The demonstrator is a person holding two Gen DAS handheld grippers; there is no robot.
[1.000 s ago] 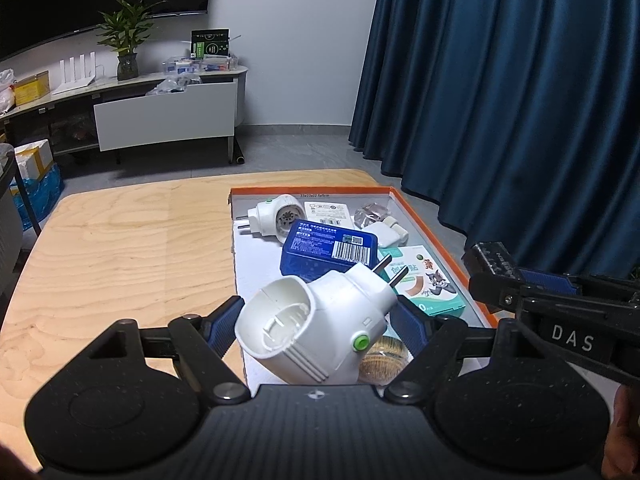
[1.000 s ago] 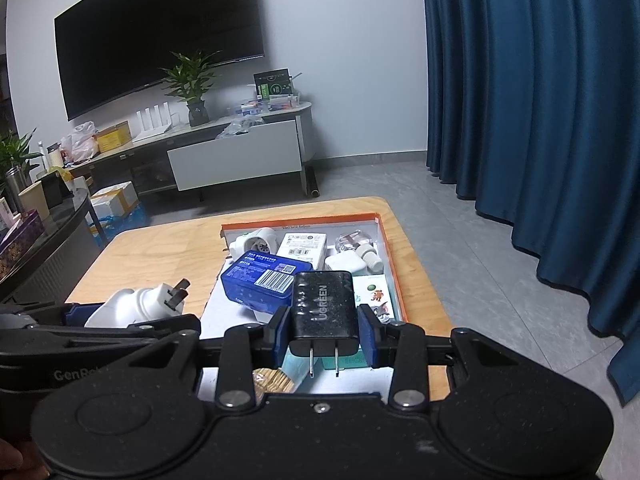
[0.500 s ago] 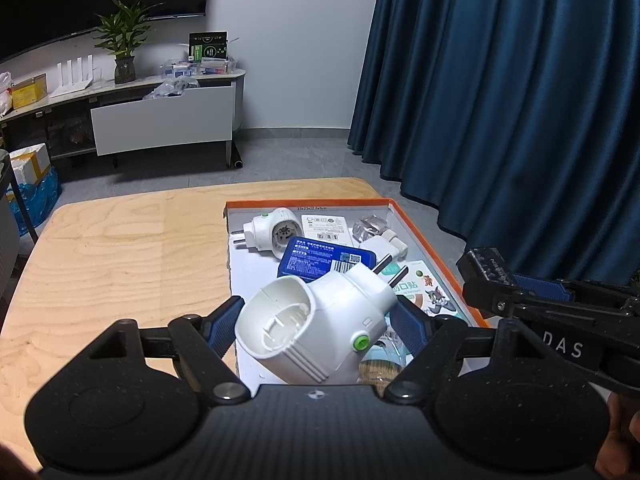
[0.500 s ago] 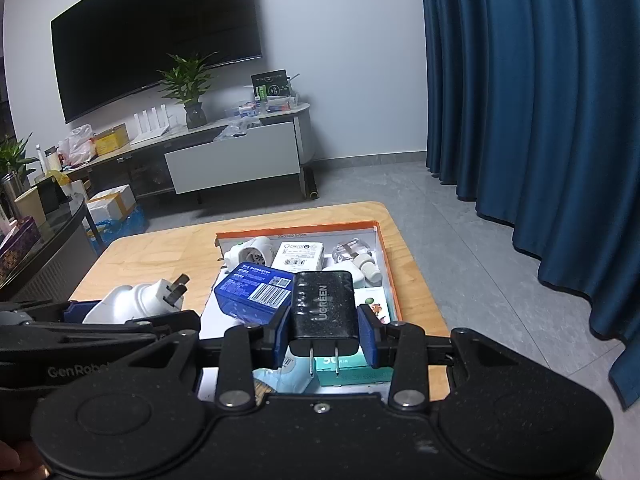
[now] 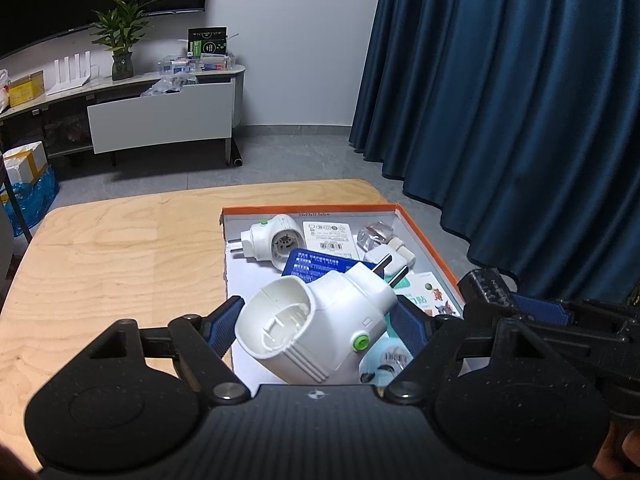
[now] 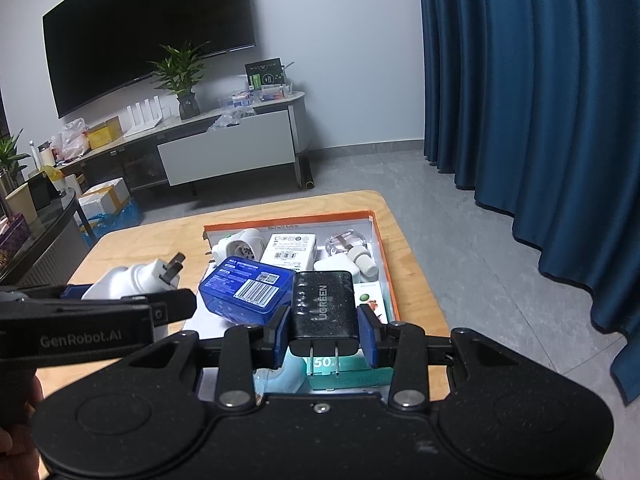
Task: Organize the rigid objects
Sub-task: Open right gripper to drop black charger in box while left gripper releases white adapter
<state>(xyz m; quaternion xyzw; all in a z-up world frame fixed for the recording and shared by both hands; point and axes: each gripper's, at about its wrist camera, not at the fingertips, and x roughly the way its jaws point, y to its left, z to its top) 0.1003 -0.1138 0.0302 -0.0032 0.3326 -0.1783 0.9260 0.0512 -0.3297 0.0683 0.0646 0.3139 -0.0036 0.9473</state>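
Observation:
My left gripper (image 5: 316, 320) is shut on a large white plug adapter (image 5: 316, 328) with a green button, its prongs pointing away from me. It hangs above the near end of the orange-rimmed tray (image 5: 424, 236). My right gripper (image 6: 324, 328) is shut on a black charger (image 6: 324, 308), prongs toward the camera, also over the tray (image 6: 382, 248). In the right wrist view the white adapter (image 6: 132, 280) and the left gripper show at the left. In the left wrist view the black charger (image 5: 486, 290) sits at the right.
The tray holds a second white adapter (image 5: 268, 240), a blue box (image 6: 246, 288), a white labelled box (image 6: 290, 250), a clear bottle (image 6: 346, 244), a small white plug (image 5: 390, 254) and green packets (image 5: 434, 300). It lies on a wooden table (image 5: 100, 260). Blue curtains (image 5: 520, 120) hang at the right.
Both views have drawn back a little, so the tray and table sit smaller and farther in the frames. Both grips are unchanged.

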